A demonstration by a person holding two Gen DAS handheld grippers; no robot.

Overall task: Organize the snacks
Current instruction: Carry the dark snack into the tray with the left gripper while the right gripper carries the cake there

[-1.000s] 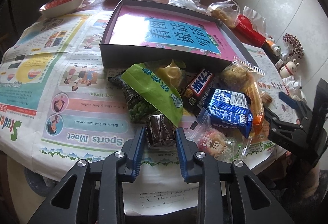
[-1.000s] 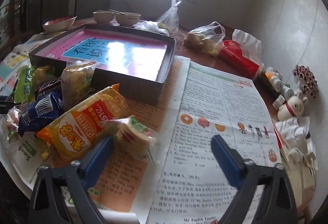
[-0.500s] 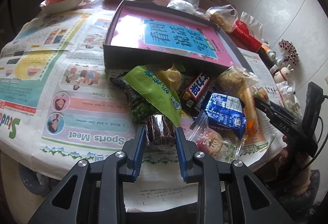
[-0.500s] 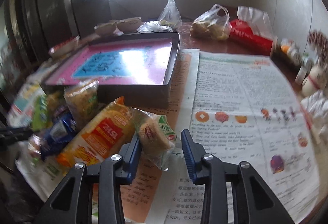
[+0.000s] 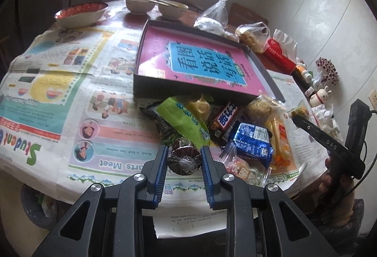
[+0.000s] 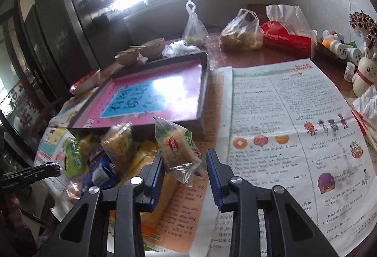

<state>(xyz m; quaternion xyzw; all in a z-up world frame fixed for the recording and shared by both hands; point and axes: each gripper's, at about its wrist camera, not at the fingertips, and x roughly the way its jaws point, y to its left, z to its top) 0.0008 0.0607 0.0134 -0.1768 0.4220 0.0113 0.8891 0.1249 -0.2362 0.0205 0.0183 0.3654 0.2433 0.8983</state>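
My left gripper is shut on a round dark brown wrapped cake and holds it just above the newspaper, in front of the snack pile. My right gripper is shut on a clear packet with a beige cake, lifted above the table. The right gripper also shows in the left wrist view. A shallow dark box with a pink and blue bottom lies behind the pile; it also shows in the right wrist view.
Newspaper covers the round table. Bowls and a red-rimmed dish stand at the back. Plastic bags, a red tissue pack, small bottles and a rabbit figure line the right side.
Both grippers have risen from the table with their snacks held. The right gripper closed on the beige cake packet and lifted it. The left gripper lifted the brown cake.
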